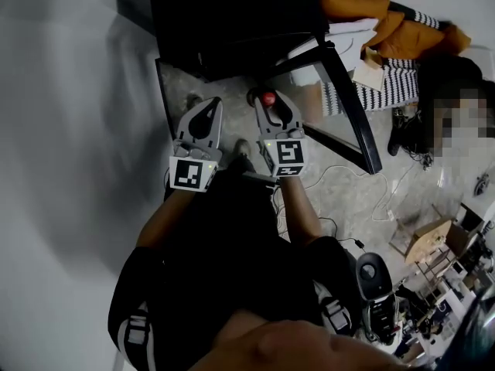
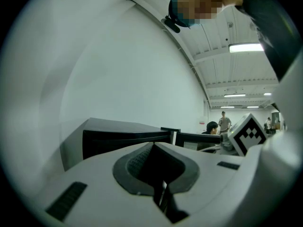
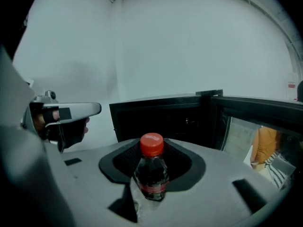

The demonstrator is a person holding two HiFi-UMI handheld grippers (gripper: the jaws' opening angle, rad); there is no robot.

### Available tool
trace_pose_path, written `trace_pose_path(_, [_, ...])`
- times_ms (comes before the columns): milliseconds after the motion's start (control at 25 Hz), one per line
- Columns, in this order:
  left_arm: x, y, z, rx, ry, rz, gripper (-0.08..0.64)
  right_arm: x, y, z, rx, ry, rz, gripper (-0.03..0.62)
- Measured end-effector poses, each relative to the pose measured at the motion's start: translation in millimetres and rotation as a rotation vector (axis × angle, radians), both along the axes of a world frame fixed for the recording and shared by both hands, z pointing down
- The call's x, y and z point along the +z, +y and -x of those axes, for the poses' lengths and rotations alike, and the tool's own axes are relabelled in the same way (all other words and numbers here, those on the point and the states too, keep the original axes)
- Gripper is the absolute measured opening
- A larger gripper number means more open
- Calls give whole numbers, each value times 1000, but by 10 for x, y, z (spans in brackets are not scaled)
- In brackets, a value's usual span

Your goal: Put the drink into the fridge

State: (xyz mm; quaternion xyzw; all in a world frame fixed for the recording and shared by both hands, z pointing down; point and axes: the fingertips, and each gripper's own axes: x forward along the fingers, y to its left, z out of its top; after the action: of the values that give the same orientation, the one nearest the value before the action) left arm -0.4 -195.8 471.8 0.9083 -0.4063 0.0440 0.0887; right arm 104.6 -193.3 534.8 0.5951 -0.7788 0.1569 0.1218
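Closest to us, between the jaws of the right hand-held gripper (image 3: 150,186), stands the drink bottle (image 3: 151,169). The jaws are clenched on its lower body. It is upright, red cap (image 3: 152,144) uppermost, so its long axis crosses the jaws rather than running along them. In the head view we look down on that cap at the gripper's tip, which fits a near-vertical bottle. Just beside it on our left, not touching, the left hand-held gripper (image 1: 209,107) has its jaws pressed together with nothing between them; we judge it idle for now.

Straight ahead of the bottle lies the black fridge (image 3: 163,115), its dark cavity facing us and its door (image 3: 258,122) standing open to the right. The bottle thus sits between us and the opening. The right gripper is the nearer of the two to the opening, reaching slightly further forward than the left.

We judge that the coming move is a forward push of the right gripper into the cavity. The bottle should stay upright so its cap clears the top edge of the opening, and it should pass left of the door. Beyond the door, orange and striped cloth (image 1: 387,22) lies heaped.
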Motion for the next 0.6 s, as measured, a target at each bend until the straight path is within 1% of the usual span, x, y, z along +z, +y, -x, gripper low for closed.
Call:
trace_pose_path(320, [150, -83, -64, 14, 14, 22, 5, 289, -353, -128, 21, 19, -3, 141])
trace_pose_path(600, [298, -153, -97, 34, 9, 21, 5, 570, -628, -249, 48, 28, -4, 141])
